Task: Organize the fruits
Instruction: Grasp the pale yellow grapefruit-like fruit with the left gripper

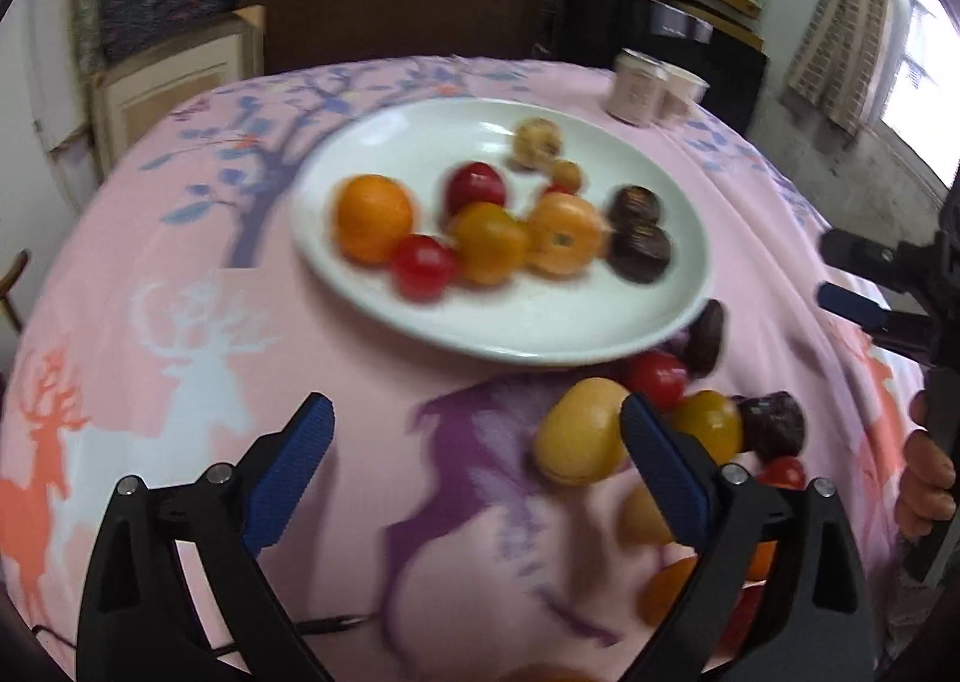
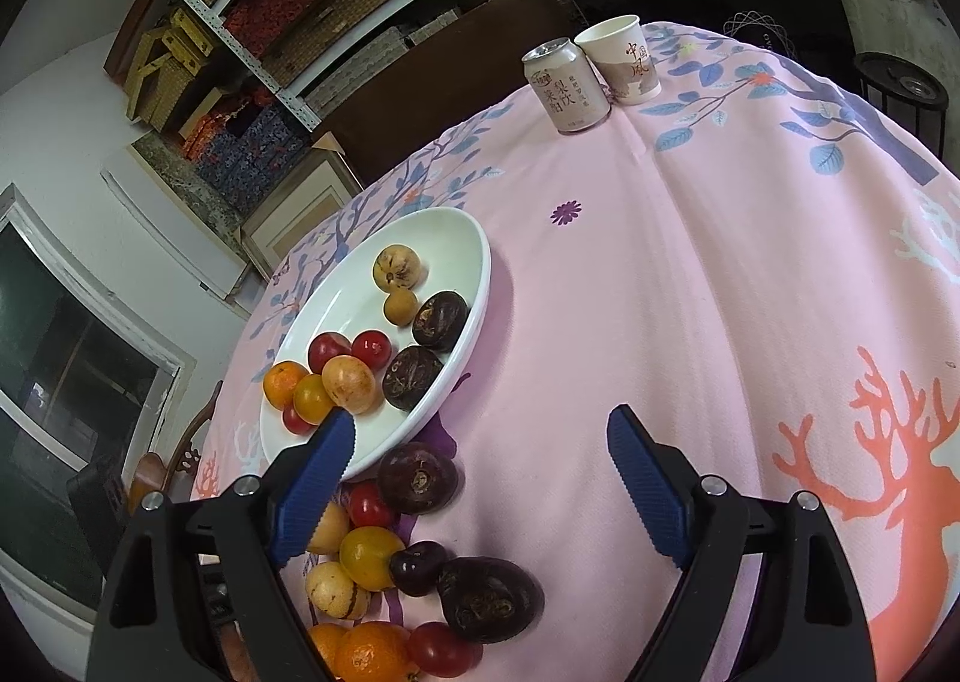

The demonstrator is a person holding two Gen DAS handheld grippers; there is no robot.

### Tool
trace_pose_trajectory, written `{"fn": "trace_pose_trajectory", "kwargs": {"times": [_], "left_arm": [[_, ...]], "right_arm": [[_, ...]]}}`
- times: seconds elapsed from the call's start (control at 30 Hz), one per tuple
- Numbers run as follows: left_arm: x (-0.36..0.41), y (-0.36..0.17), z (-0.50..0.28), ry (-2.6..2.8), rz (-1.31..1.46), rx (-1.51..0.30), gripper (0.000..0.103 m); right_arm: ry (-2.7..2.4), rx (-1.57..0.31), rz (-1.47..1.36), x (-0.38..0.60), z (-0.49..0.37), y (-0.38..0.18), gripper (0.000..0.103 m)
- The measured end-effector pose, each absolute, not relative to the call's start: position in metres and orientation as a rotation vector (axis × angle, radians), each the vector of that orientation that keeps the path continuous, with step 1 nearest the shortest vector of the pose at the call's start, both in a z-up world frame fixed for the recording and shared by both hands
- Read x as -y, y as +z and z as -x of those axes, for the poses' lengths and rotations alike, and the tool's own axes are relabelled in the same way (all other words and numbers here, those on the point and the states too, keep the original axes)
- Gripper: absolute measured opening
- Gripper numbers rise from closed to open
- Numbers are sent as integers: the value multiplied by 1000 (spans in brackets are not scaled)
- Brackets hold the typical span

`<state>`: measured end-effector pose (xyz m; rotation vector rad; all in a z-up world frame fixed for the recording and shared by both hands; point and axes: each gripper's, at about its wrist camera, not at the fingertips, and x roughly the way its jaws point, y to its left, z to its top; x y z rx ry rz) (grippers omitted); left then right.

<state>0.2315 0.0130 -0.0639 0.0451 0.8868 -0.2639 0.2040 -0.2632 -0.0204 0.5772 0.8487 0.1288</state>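
A white plate [image 1: 540, 316] on the pink tablecloth holds several fruits: an orange [image 1: 373, 217], red tomatoes, yellow fruits and dark passion fruits. It also shows in the right wrist view [image 2: 384, 436]. A loose pile of fruits lies on the cloth beside the plate's near edge, among them a yellow fruit [image 1: 579, 430] and a dark passion fruit [image 2: 417, 477]. My left gripper [image 1: 477, 427] is open and empty, its right finger against the pile. My right gripper [image 2: 480, 442] is open and empty above the cloth, right of the pile.
A drink can [image 2: 565, 85] and a paper cup [image 2: 621, 59] stand at the table's far side. Shelves with boxes line the wall behind. The right gripper and the hand holding it [image 1: 927, 472] show at the right edge of the left wrist view.
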Motion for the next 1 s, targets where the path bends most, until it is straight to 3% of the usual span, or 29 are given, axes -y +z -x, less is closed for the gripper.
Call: {"fn": "trace_pose_trajectory", "kwargs": {"times": [0.2,0.33,0.43,0.67,0.8,0.87,1.0], "left_arm": [[-64,-56,-233,-216,167,-870,93],[-25,-60,-227,-251,-6,-842,93],[0,-74,-229,-225,-155,-853,85],[-1,-81,-233,-260,-132,-861,82],[-7,-85,-235,-239,-123,-881,62],[-14,-86,-236,-250,-88,-905,43],[-21,-89,-234,-249,-57,-927,43]], "right_arm": [[148,-845,-570,258,-202,-18,87],[156,-844,-564,256,-201,-16,87],[157,-845,-562,255,-200,-16,87],[157,-852,-553,253,-201,-17,87],[157,-852,-552,253,-201,-17,87],[158,-857,-543,252,-201,-18,87],[172,-869,-512,246,-202,-18,87]]}}
